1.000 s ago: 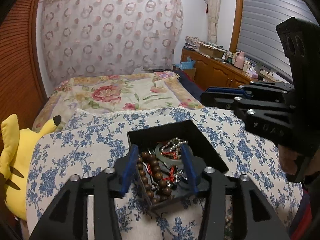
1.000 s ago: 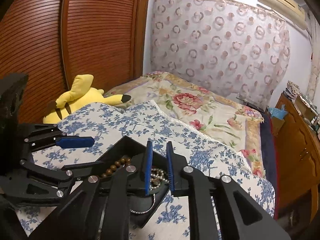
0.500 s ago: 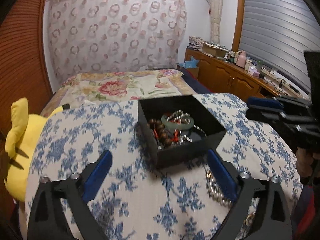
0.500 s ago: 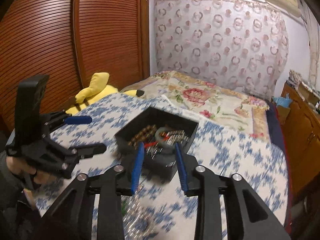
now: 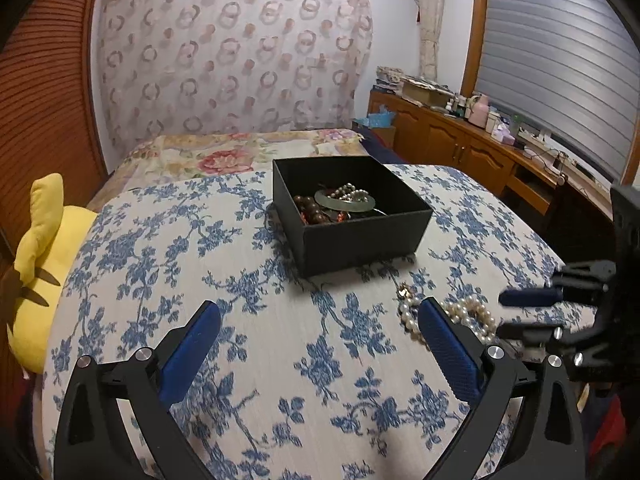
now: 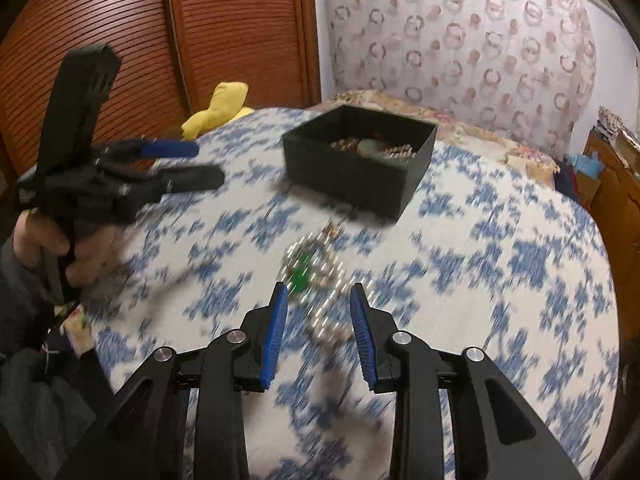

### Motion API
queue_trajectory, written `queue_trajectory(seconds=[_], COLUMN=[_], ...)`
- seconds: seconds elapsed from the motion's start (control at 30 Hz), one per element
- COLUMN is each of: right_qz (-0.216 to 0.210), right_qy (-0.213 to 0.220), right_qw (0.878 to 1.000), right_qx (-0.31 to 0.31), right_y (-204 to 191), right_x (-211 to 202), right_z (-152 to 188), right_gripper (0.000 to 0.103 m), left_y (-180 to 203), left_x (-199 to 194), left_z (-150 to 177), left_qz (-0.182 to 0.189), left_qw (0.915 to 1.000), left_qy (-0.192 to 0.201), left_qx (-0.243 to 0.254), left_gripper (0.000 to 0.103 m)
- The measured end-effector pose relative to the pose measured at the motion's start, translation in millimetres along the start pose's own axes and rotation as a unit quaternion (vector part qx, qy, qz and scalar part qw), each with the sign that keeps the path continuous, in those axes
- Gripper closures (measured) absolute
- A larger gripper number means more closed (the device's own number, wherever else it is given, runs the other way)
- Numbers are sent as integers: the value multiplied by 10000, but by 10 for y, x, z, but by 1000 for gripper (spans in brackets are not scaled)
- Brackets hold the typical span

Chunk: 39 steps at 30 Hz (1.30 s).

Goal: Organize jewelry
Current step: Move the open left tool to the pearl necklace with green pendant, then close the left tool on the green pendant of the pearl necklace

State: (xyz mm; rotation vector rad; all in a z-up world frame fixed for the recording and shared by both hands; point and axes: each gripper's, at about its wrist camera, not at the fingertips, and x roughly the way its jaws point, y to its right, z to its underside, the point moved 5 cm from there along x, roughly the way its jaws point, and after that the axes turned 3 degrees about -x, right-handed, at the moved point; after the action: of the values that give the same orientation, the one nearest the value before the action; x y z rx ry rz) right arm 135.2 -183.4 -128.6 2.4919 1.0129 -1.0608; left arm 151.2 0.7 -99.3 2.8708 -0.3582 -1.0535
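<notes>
A black open box (image 5: 360,224) stands on the blue-flowered cloth and holds brown beads, a pale green bangle (image 5: 344,200) and pearls. The box also shows in the right wrist view (image 6: 360,160). A pearl necklace (image 5: 464,312) lies loose on the cloth in front of the box, by my left gripper's right finger. In the blurred right wrist view the loose jewelry (image 6: 316,268), with a green piece, lies just ahead of my right gripper (image 6: 318,332). My left gripper (image 5: 320,344) is wide open and empty. My right gripper is open and empty.
A yellow plush toy (image 5: 40,264) lies at the left edge of the cloth. A floral bed (image 5: 224,156) is behind the box. A wooden cabinet (image 5: 460,144) with clutter runs along the right wall. Brown slatted doors (image 6: 200,32) stand at left.
Both grippers have pulled back from the box. My left gripper opened wide, my right opened somewhat. The loose pearls have come into view on the cloth.
</notes>
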Motion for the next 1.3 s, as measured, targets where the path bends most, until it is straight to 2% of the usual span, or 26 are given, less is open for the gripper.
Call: queue_trajectory(seconds=[0.23,0.27,0.33,0.53,0.57,0.6,0.73,1.07,1.1,1.2,1.27,1.3], right_qz=[-207,-200,-206,-87,-62,-48,13,322,338,374,388,399], right_qy=[-103,-117,-179,-374,-382,-386,-353,-21,10,50,45,35], right_qw=[9997,9997,9996,9993,9992,9992,9992,9995,9994,9991,9989,9988], right_qx=[55,55,60,-30,-45,-64,-176,47,80,183,244,270], right_y=[-188,-203,-221,-243,-243,-244,-250,66,98,183,227,241], right_x=[-3,5,30,101,99,96,53,-123,-135,-137,-124,-118], right_z=[185,195,207,267,273,278,295,279,278,278,293,301], right_gripper=[68,75,81,84,89,90,91,92,92,92,92,92], left_y=[50,52,51,71,75,79,107,310,351,508,600,641], left_x=[-10,-8,-4,-4,-1,4,42,189,194,219,236,245], left_z=[138,150,169,199,200,202,210,153,153,175,193,200], left_qz=[80,70,52,88,94,97,93,231,268,400,482,524], left_qw=[9999,9999,9999,9998,9998,9998,9996,9987,9984,9971,9962,9957], left_qy=[-114,-124,-141,-179,-190,-200,-274,-442,-455,-547,-603,-624], left_qx=[-20,-16,-3,14,13,14,29,136,177,336,413,441], left_gripper=[8,8,8,8,8,8,8,8,10,28,45,49])
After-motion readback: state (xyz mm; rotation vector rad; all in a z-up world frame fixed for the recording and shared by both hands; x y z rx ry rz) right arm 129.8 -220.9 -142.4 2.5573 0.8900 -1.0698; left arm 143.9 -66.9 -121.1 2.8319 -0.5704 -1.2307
